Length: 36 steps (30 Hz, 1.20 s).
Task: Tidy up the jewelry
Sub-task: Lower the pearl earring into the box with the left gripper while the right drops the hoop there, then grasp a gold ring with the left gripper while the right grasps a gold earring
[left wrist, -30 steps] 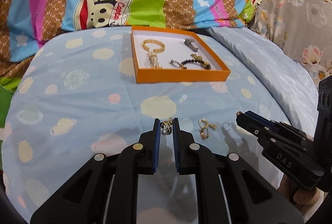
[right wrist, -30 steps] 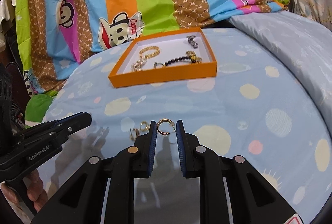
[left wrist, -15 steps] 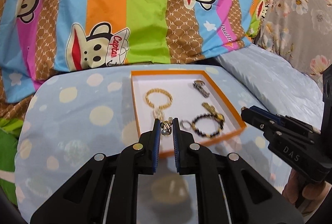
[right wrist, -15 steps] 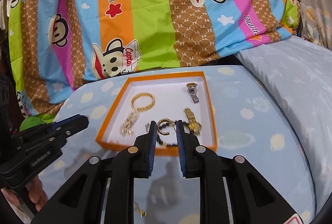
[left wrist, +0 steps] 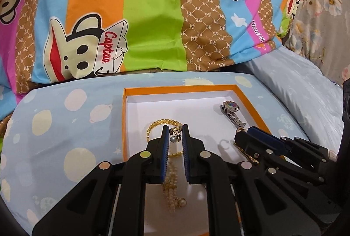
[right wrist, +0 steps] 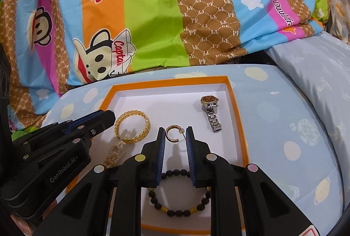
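Risk sits mostly with the two small pieces held over the orange box (right wrist: 239, 124); the left tongs (left wrist: 175, 134) are nearly closed on a small gold earring with a pearl (left wrist: 174, 136), and the right tongs (right wrist: 175, 134) are narrow on a gold hoop earring (right wrist: 172, 134), which seems pinched only at its outer curve and post, so a slight slackening could let it twist or slip; both earrings hang above the white floor of the box, so a drop now would probably land inside, yet a release from this height could make a light piece bounce or roll against the low wall; the pearl earring hangs right over the gold chain bracelet (right wrist: 133, 126) and could tangle in it or in the pale beaded tassel (left wrist: 174, 194) below; the two tools also stand close side by side over the box, and a bump between them might jar either grip. Inside the box lie the gold chain bracelet at the left, the tassel nearer the camera, a silver-banded watch (right wrist: 211, 113) toward the far right, and a dark bead bracelet (right wrist: 178, 192) at the near side; a small gold item beside the right tool in the left view is too hidden to name; the box rests on a blue spotted bed cover (right wrist: 295, 148).
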Each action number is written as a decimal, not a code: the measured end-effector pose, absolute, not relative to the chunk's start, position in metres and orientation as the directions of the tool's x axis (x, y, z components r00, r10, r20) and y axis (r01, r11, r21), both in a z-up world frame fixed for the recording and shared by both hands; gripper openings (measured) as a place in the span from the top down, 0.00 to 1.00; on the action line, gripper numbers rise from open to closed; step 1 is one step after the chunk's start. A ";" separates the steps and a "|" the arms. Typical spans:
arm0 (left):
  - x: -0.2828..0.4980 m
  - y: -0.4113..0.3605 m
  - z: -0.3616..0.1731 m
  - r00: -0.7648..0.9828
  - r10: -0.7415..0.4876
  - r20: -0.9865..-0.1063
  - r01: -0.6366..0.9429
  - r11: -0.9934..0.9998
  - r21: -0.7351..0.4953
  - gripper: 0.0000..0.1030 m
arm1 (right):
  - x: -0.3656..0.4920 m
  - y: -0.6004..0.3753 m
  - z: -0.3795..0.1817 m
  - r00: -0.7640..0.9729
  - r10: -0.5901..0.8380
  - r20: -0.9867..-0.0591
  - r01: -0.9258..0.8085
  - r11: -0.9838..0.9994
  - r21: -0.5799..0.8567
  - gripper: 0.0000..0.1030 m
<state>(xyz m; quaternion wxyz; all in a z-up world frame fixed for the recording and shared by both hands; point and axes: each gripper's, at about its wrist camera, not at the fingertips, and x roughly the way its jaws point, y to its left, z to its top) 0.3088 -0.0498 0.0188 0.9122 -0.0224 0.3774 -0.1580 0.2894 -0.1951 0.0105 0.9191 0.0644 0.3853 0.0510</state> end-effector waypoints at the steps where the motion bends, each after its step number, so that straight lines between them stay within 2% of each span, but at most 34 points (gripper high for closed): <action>1: 0.310 -0.050 0.017 0.663 -0.307 -0.683 0.272 0.948 -0.162 0.89 | 0.292 -0.195 0.009 0.695 0.143 -0.704 -0.044 0.987 0.157 0.82; 9: 0.316 -0.052 0.009 0.661 -0.309 -0.684 0.271 0.948 -0.167 0.87 | 0.297 -0.193 0.002 0.696 0.129 -0.706 -0.044 0.990 0.137 0.81; 10: 0.316 -0.051 0.009 0.663 -0.308 -0.683 0.267 0.949 -0.169 0.82 | 0.296 -0.194 0.003 0.700 0.127 -0.702 -0.042 0.990 0.137 0.81; 11: 0.316 -0.050 0.010 0.666 -0.305 -0.681 0.260 0.950 -0.171 0.72 | 0.295 -0.194 0.004 0.704 0.127 -0.699 -0.041 0.990 0.138 0.80; 13: 0.314 -0.045 0.014 0.685 -0.298 -0.665 0.239 0.954 -0.181 0.62 | 0.292 -0.197 0.010 0.719 0.122 -0.684 -0.035 0.990 0.139 0.80; 14: 0.313 -0.043 0.017 0.695 -0.296 -0.656 0.231 0.955 -0.186 0.61 | 0.289 -0.198 0.014 0.727 0.118 -0.676 -0.033 0.990 0.137 0.80; 19: 0.292 -0.025 0.038 0.720 -0.306 -0.623 0.219 0.952 -0.214 0.61 | 0.252 -0.206 0.040 0.775 0.107 -0.623 -0.034 0.991 0.128 0.80; 25: 0.231 0.001 0.052 0.747 -0.269 -0.607 0.206 0.963 -0.174 0.61 | 0.178 -0.212 0.050 0.792 0.106 -0.601 -0.037 0.991 0.125 0.80; 36: 0.130 0.013 0.010 0.626 -0.341 -0.701 0.231 0.940 -0.252 0.60 | 0.084 -0.196 -0.005 0.699 0.136 -0.702 -0.044 0.988 0.148 0.80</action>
